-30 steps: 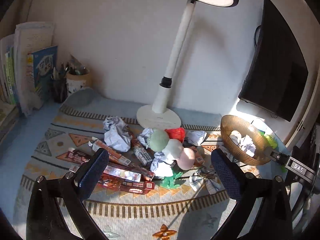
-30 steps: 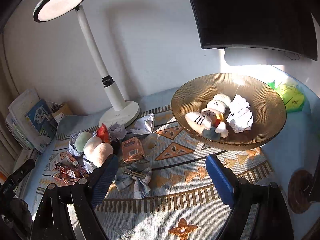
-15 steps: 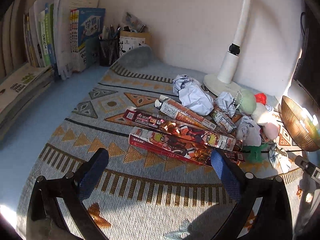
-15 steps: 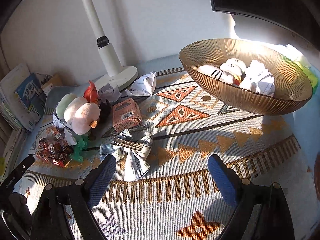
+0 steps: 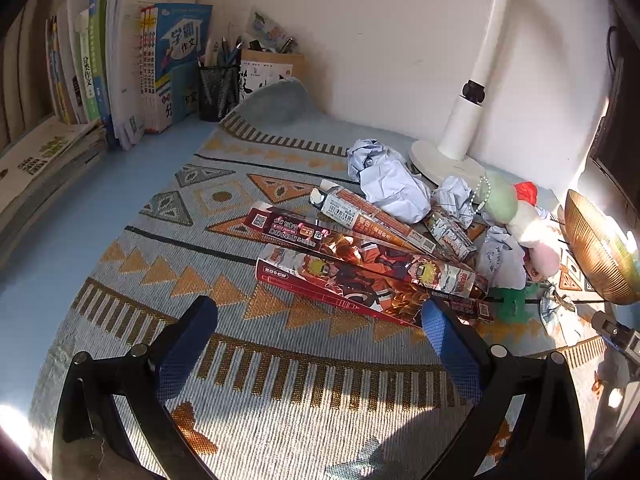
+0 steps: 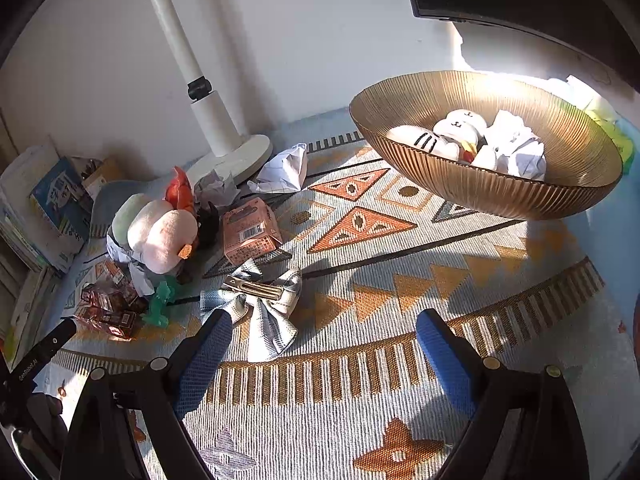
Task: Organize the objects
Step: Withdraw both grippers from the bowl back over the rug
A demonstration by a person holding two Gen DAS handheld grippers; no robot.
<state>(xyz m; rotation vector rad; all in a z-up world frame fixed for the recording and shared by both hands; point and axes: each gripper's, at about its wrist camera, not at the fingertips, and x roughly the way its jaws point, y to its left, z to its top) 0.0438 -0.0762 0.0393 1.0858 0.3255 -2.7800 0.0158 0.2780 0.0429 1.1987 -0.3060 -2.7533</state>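
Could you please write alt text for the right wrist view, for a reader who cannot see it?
The open right gripper hovers over a patterned mat, just short of a plaid bow hair clip. Beyond lie a pink carton, plush toys, and a gold bowl holding toys and crumpled paper.

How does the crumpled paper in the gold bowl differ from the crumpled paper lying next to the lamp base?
The crumpled paper in the bowl sits inside the gold bowl, beside plush toys; the paper by the lamp base lies on the patterned mat. The bowl one is balled tightly; the mat one is looser, flatter and shows grid lines. Both are white and untouched by either gripper.
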